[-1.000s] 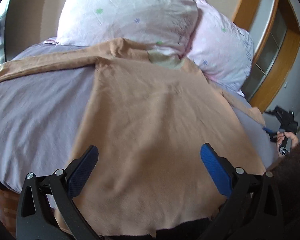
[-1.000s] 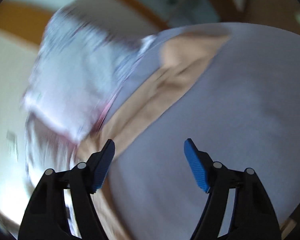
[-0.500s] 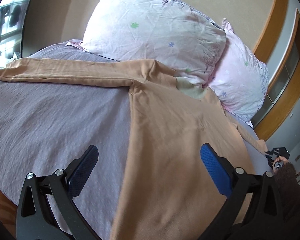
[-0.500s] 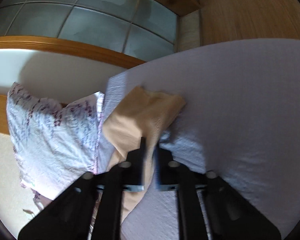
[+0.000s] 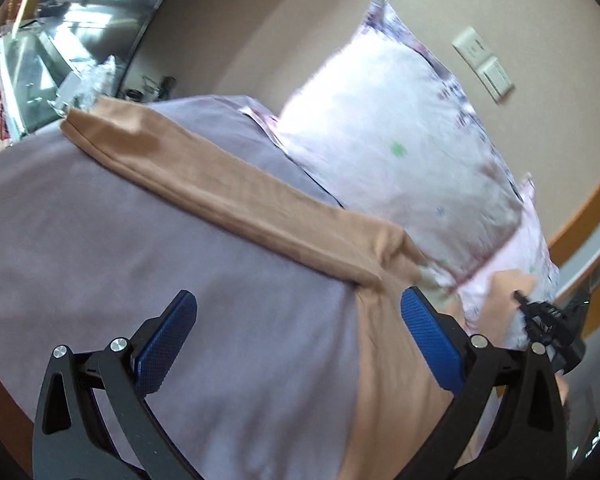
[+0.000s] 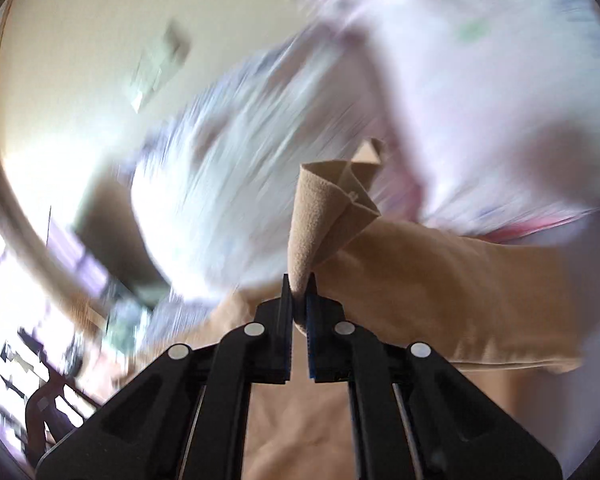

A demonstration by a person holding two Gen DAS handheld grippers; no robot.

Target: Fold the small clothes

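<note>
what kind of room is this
Most likely a bedroom. A bed with a lilac sheet fills the left wrist view, two floral pillows lean against the wall at its head, and a tan long-sleeved top lies spread on the sheet. The right gripper is clamped on one sleeve of the top.

Your left hand-held gripper point(image 5: 298, 344) and right hand-held gripper point(image 6: 299, 312): black frames, silver screw heads, blue textured pads point(image 5: 166, 346).
</note>
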